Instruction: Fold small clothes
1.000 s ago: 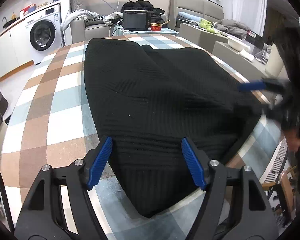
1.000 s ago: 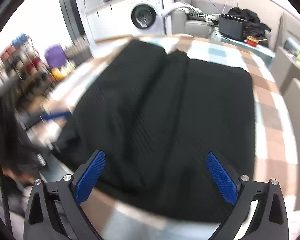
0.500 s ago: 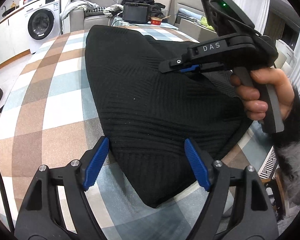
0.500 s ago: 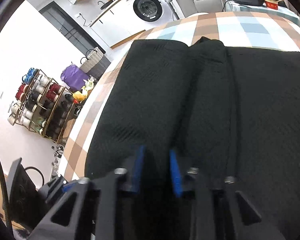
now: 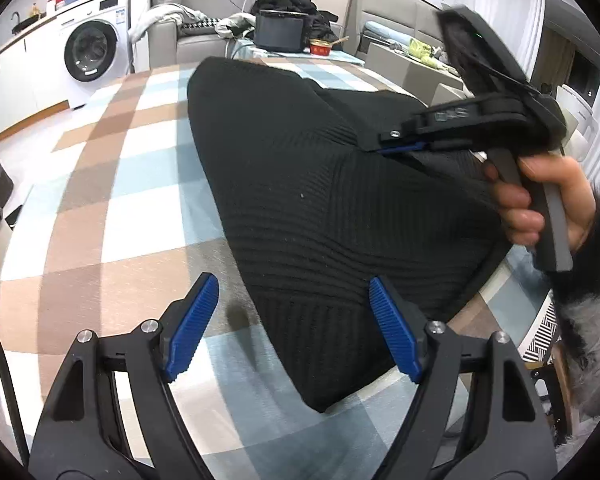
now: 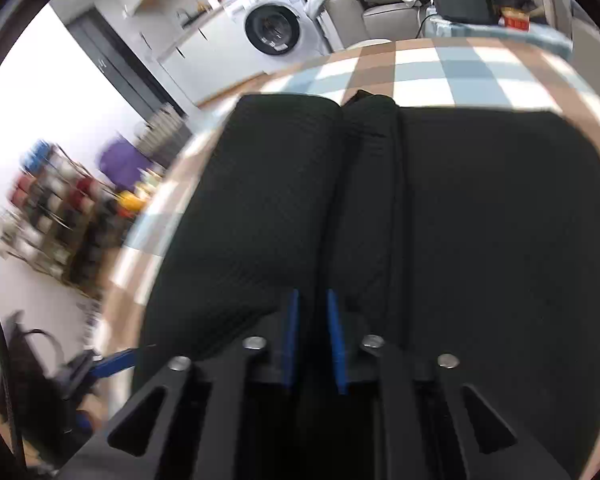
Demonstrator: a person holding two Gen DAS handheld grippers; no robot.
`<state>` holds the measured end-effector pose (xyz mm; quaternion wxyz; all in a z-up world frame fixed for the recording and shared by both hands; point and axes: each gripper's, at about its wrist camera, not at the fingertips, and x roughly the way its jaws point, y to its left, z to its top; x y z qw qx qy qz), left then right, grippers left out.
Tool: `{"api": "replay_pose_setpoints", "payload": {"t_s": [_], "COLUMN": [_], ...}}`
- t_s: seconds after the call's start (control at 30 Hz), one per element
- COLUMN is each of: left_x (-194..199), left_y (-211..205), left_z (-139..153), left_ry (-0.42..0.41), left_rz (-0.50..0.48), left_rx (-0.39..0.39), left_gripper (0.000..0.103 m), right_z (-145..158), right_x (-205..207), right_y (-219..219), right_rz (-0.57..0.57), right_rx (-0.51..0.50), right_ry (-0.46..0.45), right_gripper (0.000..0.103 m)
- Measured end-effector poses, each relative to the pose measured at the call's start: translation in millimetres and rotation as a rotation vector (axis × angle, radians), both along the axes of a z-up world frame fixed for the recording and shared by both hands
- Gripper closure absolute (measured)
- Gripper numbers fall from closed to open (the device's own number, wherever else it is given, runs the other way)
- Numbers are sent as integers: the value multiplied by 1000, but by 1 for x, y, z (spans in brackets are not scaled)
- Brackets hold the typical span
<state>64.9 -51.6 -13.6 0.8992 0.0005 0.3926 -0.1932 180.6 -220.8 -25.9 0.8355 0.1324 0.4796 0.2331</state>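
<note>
Black knit garment (image 5: 320,200): spread flat on checked table (image 5: 112,208), one corner pointing at left gripper (image 5: 294,326), long side run along the table's right edge.

Left gripper: spread wide, poised just above the near corner of the garment, pads (image 5: 192,326) straddling the hem, nothing pinched.

Right gripper (image 6: 312,336): low over the garment's middle, near a lengthwise ridge of cloth (image 6: 370,200); narrow gap, opening at this moment; dark knit directly below and between the pads, contact not discernible. Held by a hand (image 5: 540,204) in a furry cuff.

Step in hand, judged: picking up a grip before a fold; neither gripper with cloth secured.

Next move, judged: pinch at the ridge by the right gripper, pinch at the near corner by the left, then lift and carry over.

Edges and room: bare checked cloth left of the garment, ample for folding that way. Right of the garment, almost no table left; risk of slipping off. Beyond the garment's far end, clear table, then sofa (image 5: 188,40) and washing machine (image 5: 94,52), well apart.
</note>
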Motion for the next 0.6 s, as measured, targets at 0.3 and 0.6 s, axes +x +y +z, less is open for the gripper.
{"api": "replay_pose_setpoints", "payload": {"t_s": [0.3, 0.6], "left_x": [4, -1], "left_y": [12, 10], "left_z": [6, 16], "left_ry": [-4, -31], "left_rz": [52, 60], "left_rx": [-33, -43], "left_gripper": [27, 27], "right_z": [7, 24], "right_x": [-13, -43], "right_y": [26, 16], "right_rz": [85, -31], "right_rx": [-35, -173], "right_ry": [-76, -154], "right_gripper": [94, 94]}}
